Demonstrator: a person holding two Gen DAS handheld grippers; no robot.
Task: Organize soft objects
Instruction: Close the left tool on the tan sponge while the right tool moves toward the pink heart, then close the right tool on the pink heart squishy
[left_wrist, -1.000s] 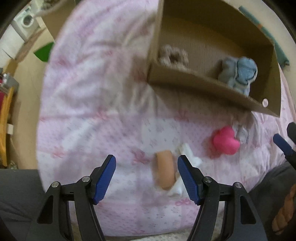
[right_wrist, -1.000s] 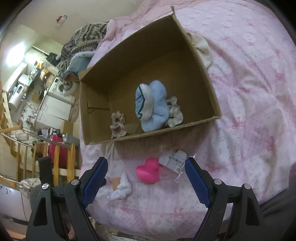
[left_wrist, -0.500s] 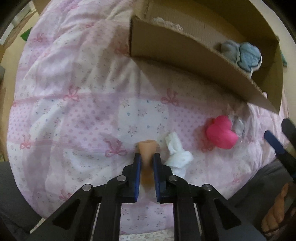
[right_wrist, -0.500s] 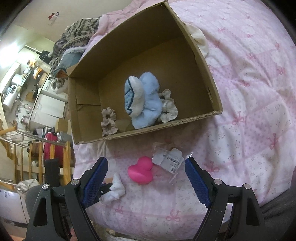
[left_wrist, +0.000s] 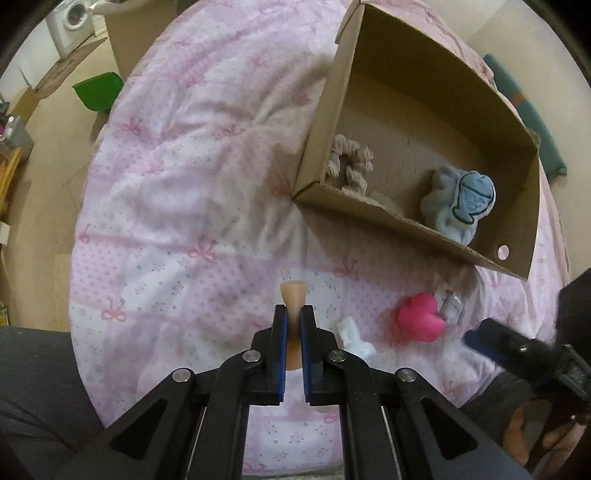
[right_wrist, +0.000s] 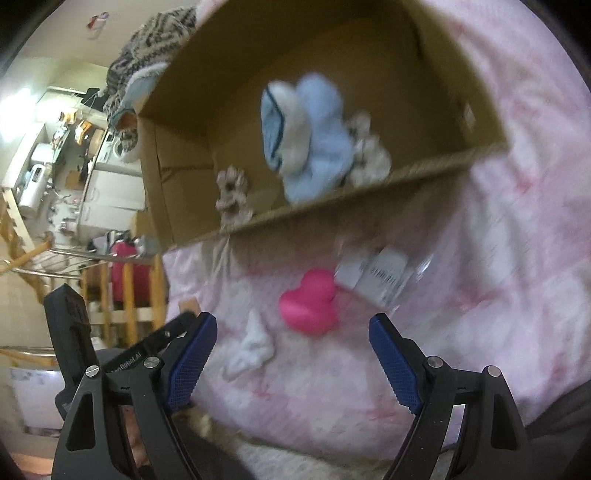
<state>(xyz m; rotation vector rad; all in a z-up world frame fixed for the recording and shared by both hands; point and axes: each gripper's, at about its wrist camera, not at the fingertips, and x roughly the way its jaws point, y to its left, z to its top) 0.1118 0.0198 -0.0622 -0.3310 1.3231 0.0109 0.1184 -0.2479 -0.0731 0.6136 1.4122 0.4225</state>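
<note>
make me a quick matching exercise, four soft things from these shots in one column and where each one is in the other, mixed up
Things:
1. peach sponge
2. pink heart
3. blue plush
4. white cloth

Places:
a. inside the cardboard box
b. on the quilt beside a clear packet
c. clamped in the left tongs
d. on the quilt ahead of the right tongs' left finger

Pairs: 1-c, 2-b, 3-a, 4-d

Matt corrugated cardboard box (left_wrist: 369, 218), soft cotton quilt (left_wrist: 177, 192), fluffy blue plush (left_wrist: 458, 206), textured rubber fingers (right_wrist: 391, 358)
</note>
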